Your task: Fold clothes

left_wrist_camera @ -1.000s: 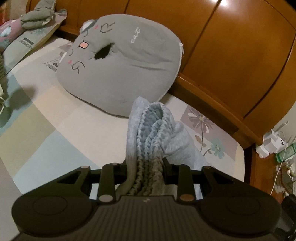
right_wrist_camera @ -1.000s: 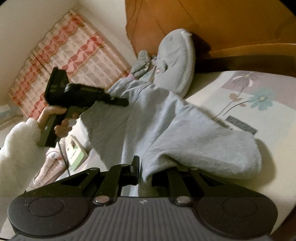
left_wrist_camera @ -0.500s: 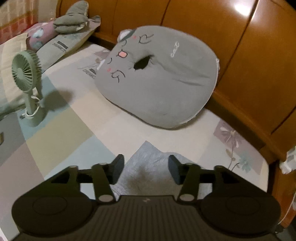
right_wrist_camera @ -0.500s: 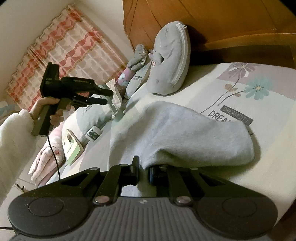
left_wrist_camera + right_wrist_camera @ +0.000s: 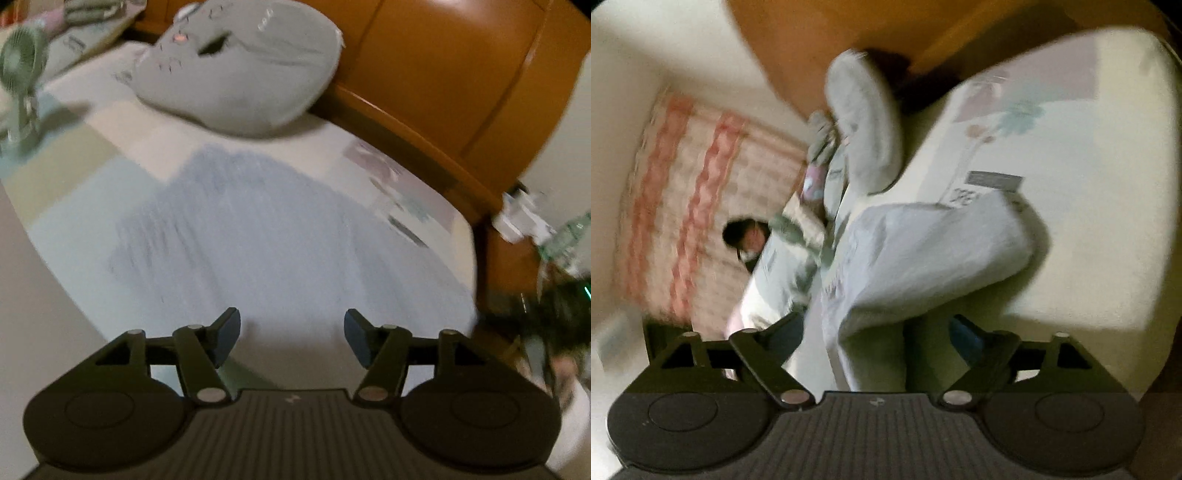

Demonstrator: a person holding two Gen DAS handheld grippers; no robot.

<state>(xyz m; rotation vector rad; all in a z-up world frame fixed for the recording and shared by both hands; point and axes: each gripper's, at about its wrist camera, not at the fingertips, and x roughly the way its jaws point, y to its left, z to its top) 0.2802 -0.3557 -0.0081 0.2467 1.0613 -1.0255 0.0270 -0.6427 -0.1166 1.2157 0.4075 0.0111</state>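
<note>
Left wrist view — Desk: Where's the pale grey-blue fleece garment point(image 5: 266, 236)?
Photographer: Centre frame, flat on the patchwork bed point(image 5: 122, 122), below the grey cat-face cushion point(image 5: 240, 70).
Desk: Claws?
Photographer: Left claw point(image 5: 291, 338) opening, empty; right claw point(image 5: 875, 336) opening, a loose fold between its pads. Best to smooth the cloth before creasing.

L wrist cam steep down, R near-level, rolled, both see garment point(image 5: 280, 236) point(image 5: 923, 254)
</note>
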